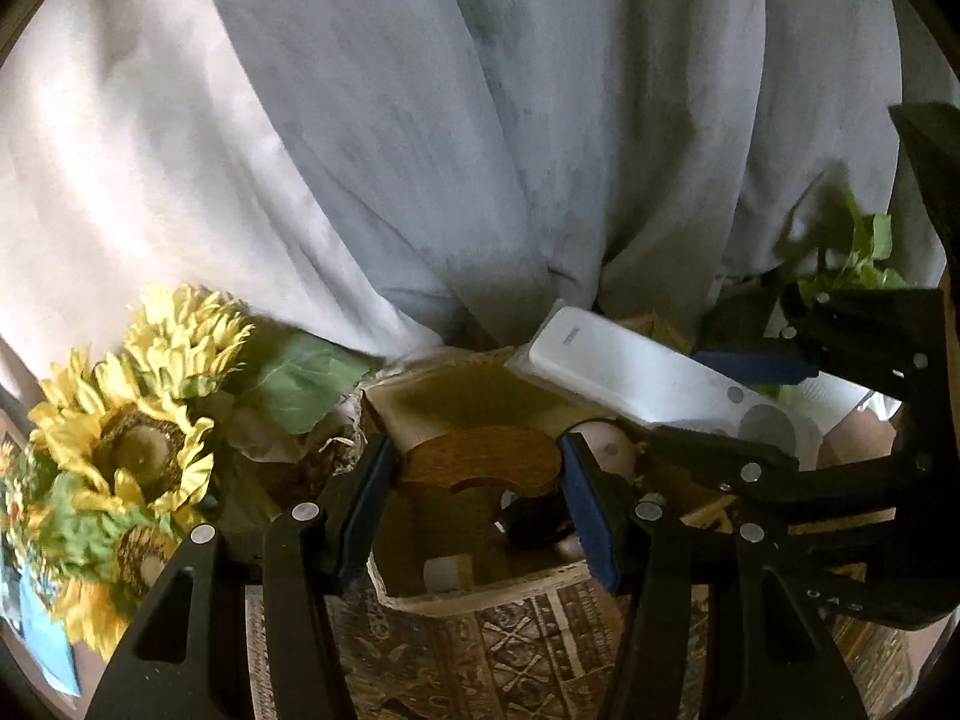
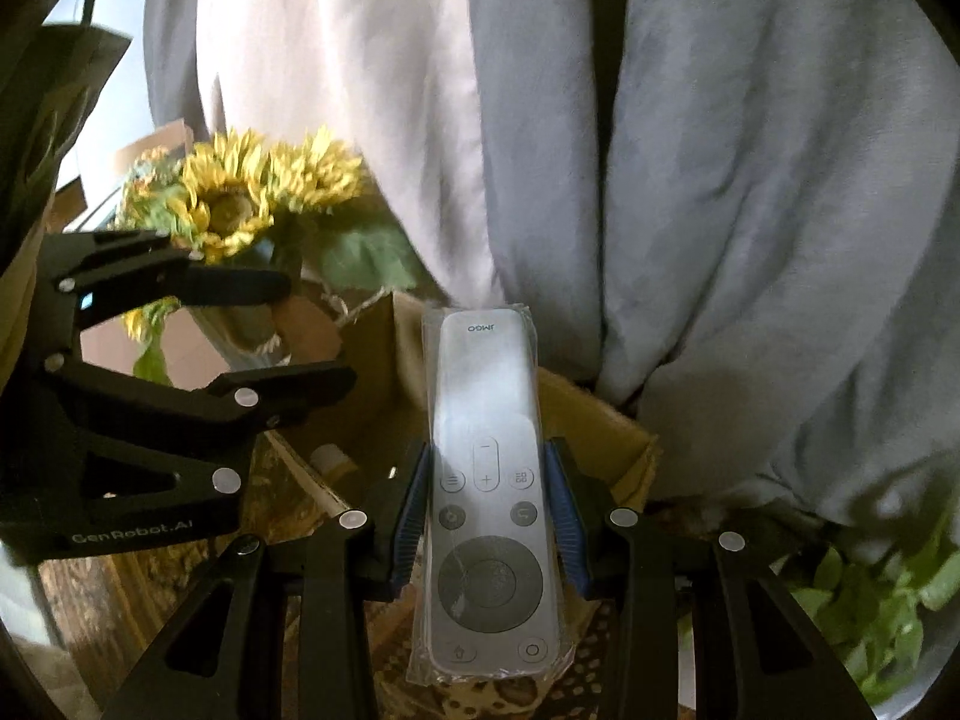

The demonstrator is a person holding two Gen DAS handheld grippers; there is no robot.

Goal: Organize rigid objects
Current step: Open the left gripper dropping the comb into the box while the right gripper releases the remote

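Observation:
My left gripper (image 1: 477,468) is shut on a brown wooden piece (image 1: 480,461) with a curved cut-out, held over the open top of a patterned cardboard box (image 1: 516,630). My right gripper (image 2: 487,504) is shut on a white remote control (image 2: 487,480) wrapped in clear plastic, held over the same box (image 2: 600,432). In the left wrist view the remote (image 1: 624,369) reaches over the box's right rim, with the right gripper (image 1: 738,414) behind it. The left gripper (image 2: 288,324) shows at the left of the right wrist view.
Several small items lie inside the box (image 1: 447,570). Artificial sunflowers (image 1: 132,420) stand left of the box, also seen in the right wrist view (image 2: 240,198). Green leaves (image 2: 870,612) lie to the right. A grey curtain (image 1: 480,150) hangs close behind.

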